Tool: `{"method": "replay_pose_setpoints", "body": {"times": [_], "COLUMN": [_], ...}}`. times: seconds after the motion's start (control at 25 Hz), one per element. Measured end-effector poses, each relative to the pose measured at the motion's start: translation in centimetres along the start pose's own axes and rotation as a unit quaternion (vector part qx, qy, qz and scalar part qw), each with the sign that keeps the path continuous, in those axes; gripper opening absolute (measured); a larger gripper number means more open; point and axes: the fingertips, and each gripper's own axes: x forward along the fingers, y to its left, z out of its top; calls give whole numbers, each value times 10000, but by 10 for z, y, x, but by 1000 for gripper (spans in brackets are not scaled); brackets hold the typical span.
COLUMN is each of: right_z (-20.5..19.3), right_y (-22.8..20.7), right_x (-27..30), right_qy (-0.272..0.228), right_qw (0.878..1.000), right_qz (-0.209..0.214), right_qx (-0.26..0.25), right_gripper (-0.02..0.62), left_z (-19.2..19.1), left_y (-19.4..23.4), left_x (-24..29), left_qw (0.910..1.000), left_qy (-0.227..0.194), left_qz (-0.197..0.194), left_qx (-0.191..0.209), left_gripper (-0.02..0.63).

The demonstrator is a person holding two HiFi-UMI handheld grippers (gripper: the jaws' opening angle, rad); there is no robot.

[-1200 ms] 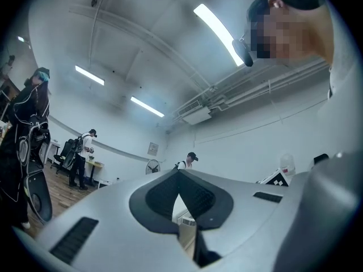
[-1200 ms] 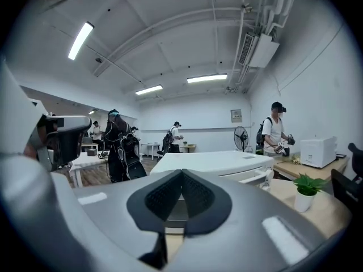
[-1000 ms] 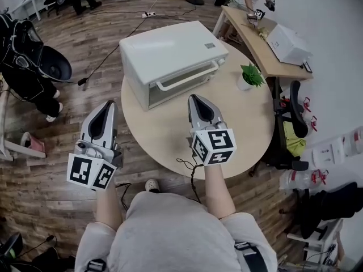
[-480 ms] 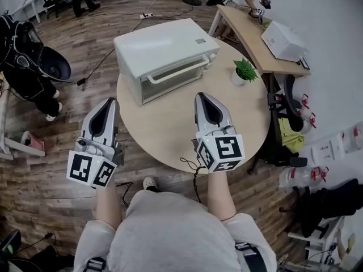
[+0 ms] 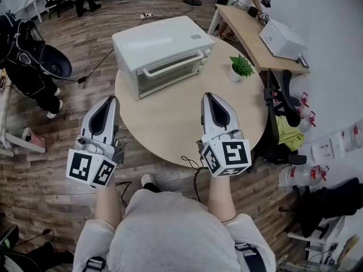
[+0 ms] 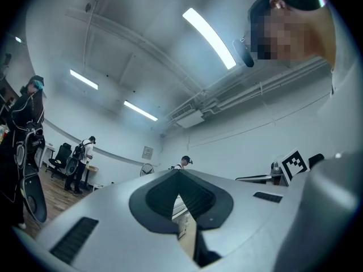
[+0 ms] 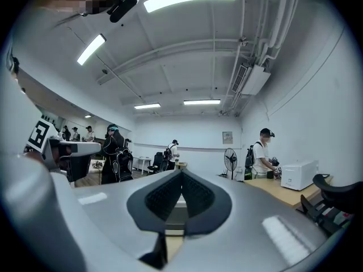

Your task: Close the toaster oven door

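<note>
The white toaster oven stands at the far side of the round wooden table. Its glass door stands upright against the front, handle across the top. My left gripper is shut and empty, held off the table's left edge, over the floor. My right gripper is shut and empty above the table's near right part, well short of the oven. In the left gripper view the jaws meet at the tip; in the right gripper view they do too, with a strip of the oven below.
A small potted plant sits on the table right of the oven. A black cable hangs over the near table edge. A long desk with a white box and an office chair stand at the right. People stand at the left and the back.
The oven now sits farther from both grippers. The right gripper has drawn back from the oven's door towards me. The left gripper has hardly moved.
</note>
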Motion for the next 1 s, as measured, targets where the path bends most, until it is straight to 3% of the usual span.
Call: {"method": "replay_pose_setpoints", "body": {"times": [1.0], "right_z": [14], "right_y": [-9], "right_x": [-62], "right_qy": [-213], "right_qw": [9998], "right_qz": [-19], "right_qx": [-29], "right_gripper": [11], "left_z": [6], "left_y": [-53], "left_x": [-26], "left_qw": [9999], "left_qy": [-5], "left_qz": [-20], "left_qx": [142], "left_gripper": [8]}}
